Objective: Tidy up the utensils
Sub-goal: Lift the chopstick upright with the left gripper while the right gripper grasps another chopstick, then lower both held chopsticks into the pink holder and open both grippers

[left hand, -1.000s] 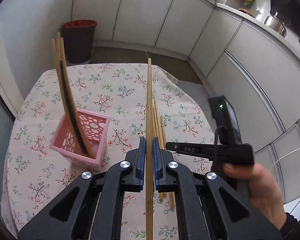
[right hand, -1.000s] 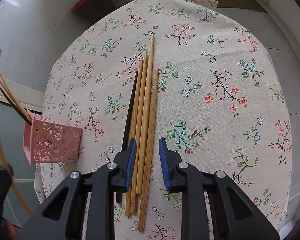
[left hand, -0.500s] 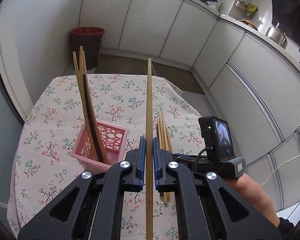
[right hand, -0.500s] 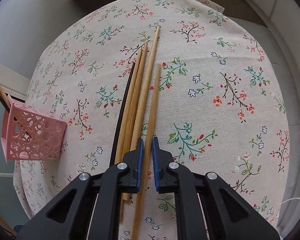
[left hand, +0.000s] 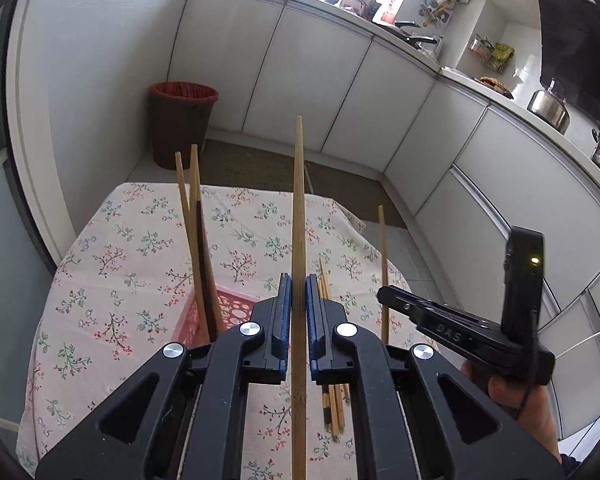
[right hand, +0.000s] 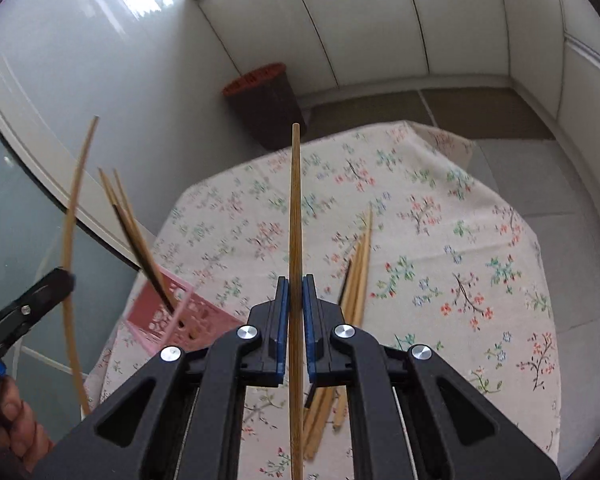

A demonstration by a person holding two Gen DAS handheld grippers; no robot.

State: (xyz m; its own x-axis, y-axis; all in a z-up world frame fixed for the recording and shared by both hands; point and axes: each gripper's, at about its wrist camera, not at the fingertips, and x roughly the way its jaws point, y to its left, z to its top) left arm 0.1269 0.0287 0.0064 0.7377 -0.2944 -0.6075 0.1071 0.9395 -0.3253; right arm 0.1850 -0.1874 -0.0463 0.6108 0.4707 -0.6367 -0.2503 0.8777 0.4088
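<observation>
- Chopsticks are split three ways: a few stand tilted in the pink basket (left hand: pixel 236 312), a bundle (right hand: pixel 356 276) lies on the table (right hand: pixel 480 240), and one is clamped in each gripper
- Left gripper (left hand: pixel 295 320) is closed on a chopstick (left hand: pixel 298 208) whose long axis runs along the fingers
- Right gripper (right hand: pixel 295 316) is likewise closed on a chopstick (right hand: pixel 295 216)
- Basket is judged nearer the left gripper, just to its left and below

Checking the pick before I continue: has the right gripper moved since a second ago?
Yes. The right gripper has risen from the chopstick pile on the tablecloth, its fingers shut on one bamboo chopstick.
</observation>
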